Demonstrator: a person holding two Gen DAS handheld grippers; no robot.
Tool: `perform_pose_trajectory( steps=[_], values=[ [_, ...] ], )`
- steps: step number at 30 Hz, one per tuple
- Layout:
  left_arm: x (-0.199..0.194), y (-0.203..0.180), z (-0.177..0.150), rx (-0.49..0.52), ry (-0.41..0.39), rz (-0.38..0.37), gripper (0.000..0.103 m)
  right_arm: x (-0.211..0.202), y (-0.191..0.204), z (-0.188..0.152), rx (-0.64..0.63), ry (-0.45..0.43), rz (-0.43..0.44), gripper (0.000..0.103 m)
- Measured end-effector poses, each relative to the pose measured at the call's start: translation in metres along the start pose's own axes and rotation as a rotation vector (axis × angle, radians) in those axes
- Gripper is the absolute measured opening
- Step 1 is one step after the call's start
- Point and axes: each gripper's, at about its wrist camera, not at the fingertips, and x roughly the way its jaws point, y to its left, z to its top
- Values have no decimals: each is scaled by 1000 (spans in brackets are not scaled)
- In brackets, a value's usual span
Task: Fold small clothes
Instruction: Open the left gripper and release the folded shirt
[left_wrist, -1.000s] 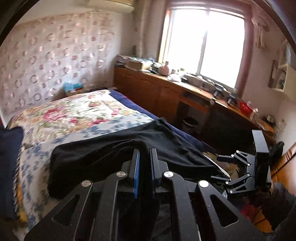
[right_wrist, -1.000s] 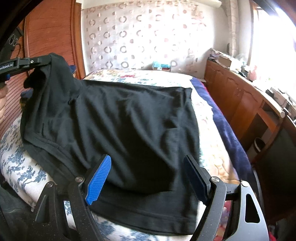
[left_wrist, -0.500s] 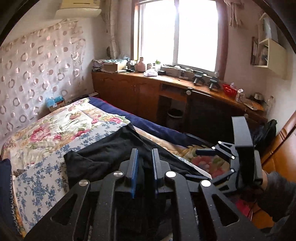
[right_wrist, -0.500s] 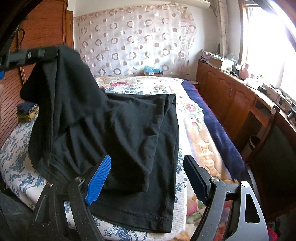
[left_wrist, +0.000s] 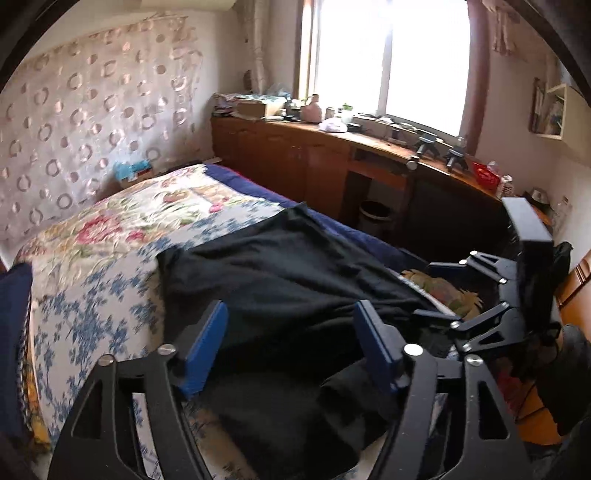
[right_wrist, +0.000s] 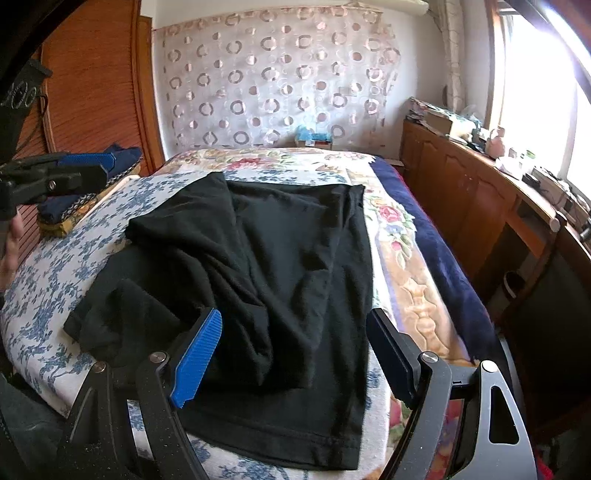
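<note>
floral-quilted bed (right_wrist: 391, 236) under a bright window. black garment (right_wrist: 280, 280) spread across it, one side folded over the middle. left tongs (left_wrist: 291, 343) opening, hovering over the cloth, gripping nothing. right tongs (right_wrist: 295, 354) wide, empty, above the hem.

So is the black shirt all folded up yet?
Not yet. One side of the black shirt already lies folded over its middle on the flowery bed cover. The left tongs are opening with nothing pinched, and the right tongs hover open over the hem. The fold looks rumpled, so smoothing and more folds remain.
</note>
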Motion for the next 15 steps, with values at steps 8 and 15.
perform_pose_trajectory(
  steps=[8,15],
  values=[
    [-12,42,-24,-100,-14,69,75,8,17,12,-61,-1,28,82],
    [-28,79,-44,-170,-43,139,76,24,40,35,-133,-10,85,82]
  ],
)
